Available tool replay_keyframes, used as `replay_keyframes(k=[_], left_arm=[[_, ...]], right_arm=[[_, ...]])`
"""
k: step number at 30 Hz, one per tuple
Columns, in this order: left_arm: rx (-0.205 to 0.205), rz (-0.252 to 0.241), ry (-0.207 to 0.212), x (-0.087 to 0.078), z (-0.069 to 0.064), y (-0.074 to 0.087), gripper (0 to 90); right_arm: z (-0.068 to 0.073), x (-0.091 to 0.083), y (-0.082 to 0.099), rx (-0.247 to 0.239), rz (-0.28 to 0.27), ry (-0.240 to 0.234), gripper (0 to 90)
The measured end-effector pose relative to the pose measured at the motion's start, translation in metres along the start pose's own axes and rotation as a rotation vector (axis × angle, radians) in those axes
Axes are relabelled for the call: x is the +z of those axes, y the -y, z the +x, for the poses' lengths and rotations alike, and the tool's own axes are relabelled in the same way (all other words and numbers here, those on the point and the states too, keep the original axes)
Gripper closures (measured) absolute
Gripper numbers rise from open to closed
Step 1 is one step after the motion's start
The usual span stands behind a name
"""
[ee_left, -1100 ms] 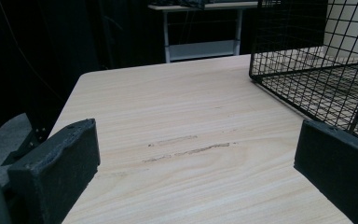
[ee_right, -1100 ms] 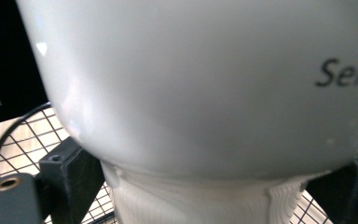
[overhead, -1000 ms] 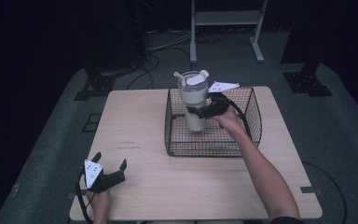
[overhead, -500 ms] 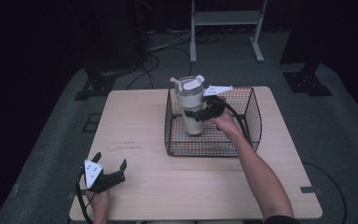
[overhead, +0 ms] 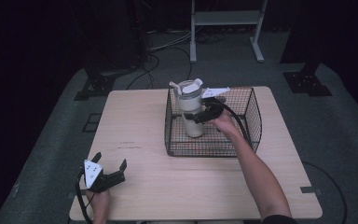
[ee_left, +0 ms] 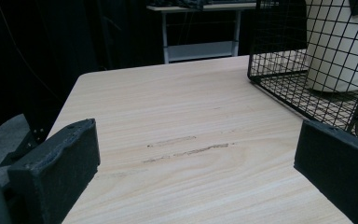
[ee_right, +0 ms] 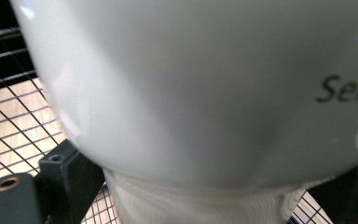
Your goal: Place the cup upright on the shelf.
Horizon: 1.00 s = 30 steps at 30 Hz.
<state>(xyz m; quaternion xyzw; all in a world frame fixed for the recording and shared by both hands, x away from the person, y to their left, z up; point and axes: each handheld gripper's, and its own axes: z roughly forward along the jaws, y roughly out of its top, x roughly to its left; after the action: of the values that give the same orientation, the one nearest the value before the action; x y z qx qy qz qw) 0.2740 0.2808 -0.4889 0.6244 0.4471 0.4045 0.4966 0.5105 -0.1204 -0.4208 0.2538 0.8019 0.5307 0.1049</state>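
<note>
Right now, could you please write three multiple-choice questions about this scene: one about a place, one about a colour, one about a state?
1. Where does the tumbler stand?
A. inside the wire basket
B. on the bare table
C. on the floor

2. What colour is the basket?
A. white
B. black
C. red

3. How is the left gripper?
A. shut on the tumbler
B. shut on the basket
C. open over the table

Answers: 1 A, the mesh walls surround it. 2 B, its wires are black. 3 C, its jaws stand wide apart with bare wood between them.
</note>
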Motion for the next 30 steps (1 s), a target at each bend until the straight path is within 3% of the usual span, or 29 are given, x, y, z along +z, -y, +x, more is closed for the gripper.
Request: replay_keyframes(k=[13, 20, 30], left_arm=[[0.005, 0.002, -0.001, 0.000, 0.000, 0.000, 0.0], [0.011, 0.004, -0.002, 0.000, 0.000, 0.000, 0.0], [0.009, 0.003, -0.004, 0.000, 0.000, 0.000, 0.0]], right_arm=[[-0.001, -0.005, 0.004, -0.025, 0.022, -0.021, 8.1], [0.002, -0.010, 0.006, -0.071, 0.036, -0.022, 8.0], [0.002, -0.013, 0.010, -0.065, 0.023, -0.016, 7.9]])
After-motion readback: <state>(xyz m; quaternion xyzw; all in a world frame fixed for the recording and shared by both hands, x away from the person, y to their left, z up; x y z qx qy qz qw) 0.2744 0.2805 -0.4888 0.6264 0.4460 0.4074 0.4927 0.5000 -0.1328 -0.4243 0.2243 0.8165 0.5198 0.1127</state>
